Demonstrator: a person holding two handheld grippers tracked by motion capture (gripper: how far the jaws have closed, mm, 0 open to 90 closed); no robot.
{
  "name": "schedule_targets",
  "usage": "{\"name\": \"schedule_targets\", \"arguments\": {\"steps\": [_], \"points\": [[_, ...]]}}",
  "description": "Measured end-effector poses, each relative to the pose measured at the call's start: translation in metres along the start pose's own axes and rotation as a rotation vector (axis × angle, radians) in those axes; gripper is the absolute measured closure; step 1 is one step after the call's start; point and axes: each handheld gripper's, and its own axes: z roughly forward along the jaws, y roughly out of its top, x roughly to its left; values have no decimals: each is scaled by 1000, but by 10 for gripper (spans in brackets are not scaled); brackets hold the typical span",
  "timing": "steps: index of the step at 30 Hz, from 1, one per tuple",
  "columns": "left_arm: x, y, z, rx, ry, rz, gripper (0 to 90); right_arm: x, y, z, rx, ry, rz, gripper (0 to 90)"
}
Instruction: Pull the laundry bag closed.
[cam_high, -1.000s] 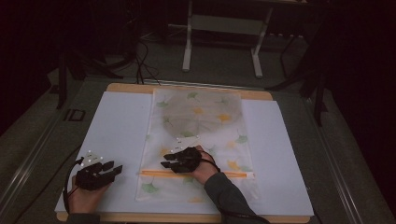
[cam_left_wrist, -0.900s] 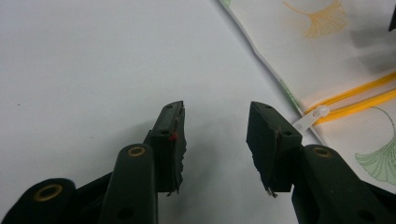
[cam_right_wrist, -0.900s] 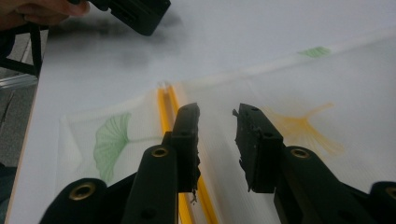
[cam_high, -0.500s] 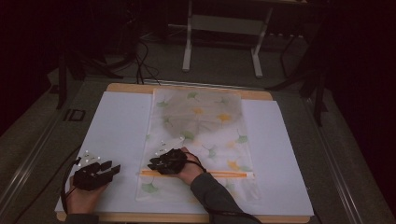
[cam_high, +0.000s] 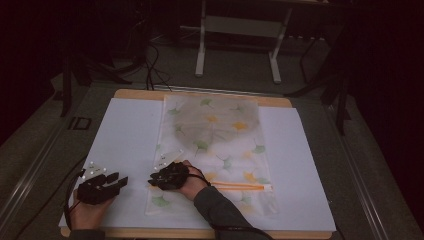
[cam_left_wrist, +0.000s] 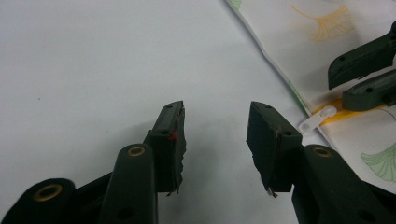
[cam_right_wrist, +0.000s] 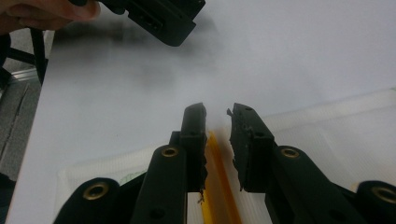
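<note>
A broad white sheet (cam_high: 125, 135) covers the wooden table (cam_high: 140, 94), matte and smooth. Down its middle lies a long translucent zip bag (cam_high: 220, 135) printed with green and yellow ginkgo leaves, something grey and soft showing through its far half. An orange zipper strip (cam_high: 240, 186) crosses the bag's near end, with a small white pull tab (cam_left_wrist: 318, 119) at its left edge. The right gripper (cam_high: 156, 180) sits over that left end, its jaws, which have just been closing, straddling the orange strip with a narrow gap, not pinching it. The left gripper (cam_high: 119, 181) rests nearby on bare sheet, jaws wide apart and empty.
</note>
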Motion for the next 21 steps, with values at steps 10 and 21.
{"name": "schedule_targets", "arguments": {"steps": [10, 21], "points": [[-1, -1, 1, 6, -4, 5, 564, 6, 4, 14, 35, 0, -24, 748], [0, -1, 0, 6, -4, 4, 562, 8, 10, 28, 84, -10, -42, 753]]}}
